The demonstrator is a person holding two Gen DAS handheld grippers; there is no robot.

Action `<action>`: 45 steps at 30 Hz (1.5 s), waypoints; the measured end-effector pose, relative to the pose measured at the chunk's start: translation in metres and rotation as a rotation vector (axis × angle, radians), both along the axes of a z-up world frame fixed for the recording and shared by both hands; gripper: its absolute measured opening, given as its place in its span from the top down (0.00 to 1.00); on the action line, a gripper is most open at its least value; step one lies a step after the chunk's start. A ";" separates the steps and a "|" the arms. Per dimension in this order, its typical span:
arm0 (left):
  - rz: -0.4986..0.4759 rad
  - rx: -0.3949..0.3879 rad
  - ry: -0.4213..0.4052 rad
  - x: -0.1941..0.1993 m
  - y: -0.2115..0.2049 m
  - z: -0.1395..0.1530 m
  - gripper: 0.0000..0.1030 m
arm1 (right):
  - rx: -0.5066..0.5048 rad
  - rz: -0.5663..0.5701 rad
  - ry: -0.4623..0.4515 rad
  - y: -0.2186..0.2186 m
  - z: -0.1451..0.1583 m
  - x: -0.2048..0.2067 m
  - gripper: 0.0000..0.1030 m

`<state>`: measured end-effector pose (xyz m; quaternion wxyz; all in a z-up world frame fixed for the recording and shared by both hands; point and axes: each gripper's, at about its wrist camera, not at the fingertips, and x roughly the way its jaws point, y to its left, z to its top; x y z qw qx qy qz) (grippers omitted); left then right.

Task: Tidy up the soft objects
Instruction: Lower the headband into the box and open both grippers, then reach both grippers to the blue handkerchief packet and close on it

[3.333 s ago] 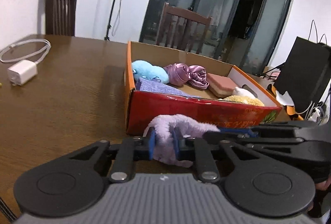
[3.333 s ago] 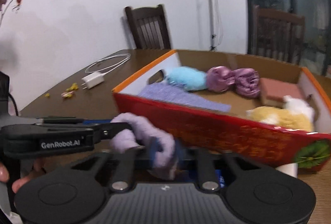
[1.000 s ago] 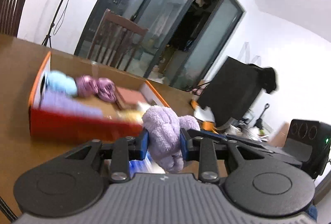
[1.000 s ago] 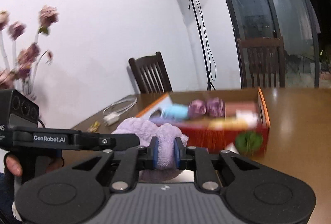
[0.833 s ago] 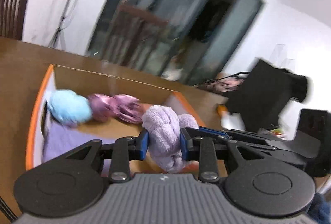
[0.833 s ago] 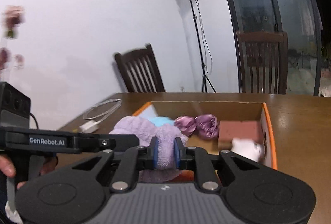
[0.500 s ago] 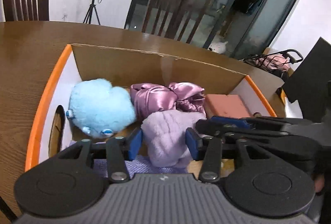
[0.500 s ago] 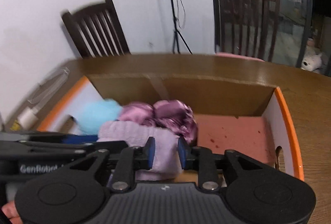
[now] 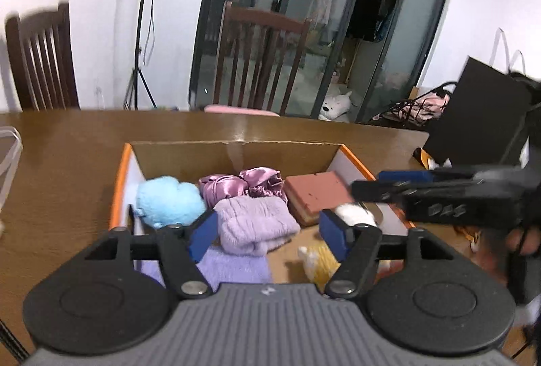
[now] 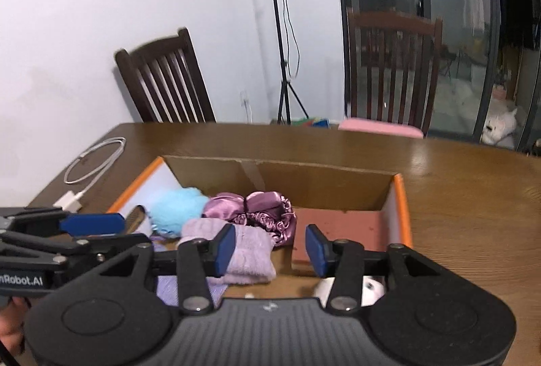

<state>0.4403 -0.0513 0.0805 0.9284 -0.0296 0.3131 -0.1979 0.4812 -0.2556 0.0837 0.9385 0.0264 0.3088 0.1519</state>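
A brown wooden desk (image 9: 67, 156) fills the middle of both views, its glossy top catching a pale glare toward the far edge. In the lower centre sits an orange-rimmed cardboard box (image 9: 233, 149), and inside it the lilac fluffy cloth (image 9: 253, 224) lies bundled on a flat purple towel (image 9: 233, 268), between a light blue plush (image 9: 167, 202) and a brick-pink sponge block (image 9: 316, 193), with a crumpled purple satin piece (image 9: 243, 185) just behind it. The left gripper (image 9: 267, 232) has just been opening its jaws; they stand well apart, the cloth between them but unpressed. The right gripper (image 10: 267, 249) has likewise just been opening, jaws apart, its left pad close beside the cloth. A white charger and cable (image 10: 88, 170) lie at the left of the desk in the right wrist view. Beyond the desk stand two dark wooden chairs (image 10: 165, 78), a light stand (image 10: 280, 28) against the white wall, and dark glass sliding doors (image 9: 304, 11) at upper right, a white plush toy (image 9: 336, 104) at their foot.
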 end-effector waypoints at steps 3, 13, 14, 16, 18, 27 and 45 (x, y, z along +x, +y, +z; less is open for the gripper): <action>-0.011 0.028 -0.059 -0.042 0.001 0.012 0.25 | 0.002 0.015 -0.053 -0.014 0.018 -0.048 0.48; 0.025 -0.003 -0.252 -0.180 0.023 0.026 0.10 | -0.011 0.073 -0.233 -0.036 0.025 -0.202 0.30; 0.034 -0.006 -0.267 -0.191 0.025 0.022 0.09 | -0.010 0.076 -0.239 -0.037 0.021 -0.216 0.29; 0.052 -0.008 -0.288 -0.214 0.028 0.015 0.08 | -0.013 0.069 -0.248 -0.039 0.012 -0.237 0.29; 0.062 -0.011 -0.295 -0.235 0.034 0.006 0.06 | -0.016 0.055 -0.264 -0.039 0.003 -0.259 0.28; 0.100 -0.025 -0.241 -0.300 0.055 -0.037 0.01 | 0.081 0.003 -0.240 -0.044 -0.047 -0.331 0.14; 0.110 -0.041 -0.132 -0.235 0.039 -0.058 0.01 | 0.086 -0.052 -0.166 -0.042 -0.070 -0.285 0.16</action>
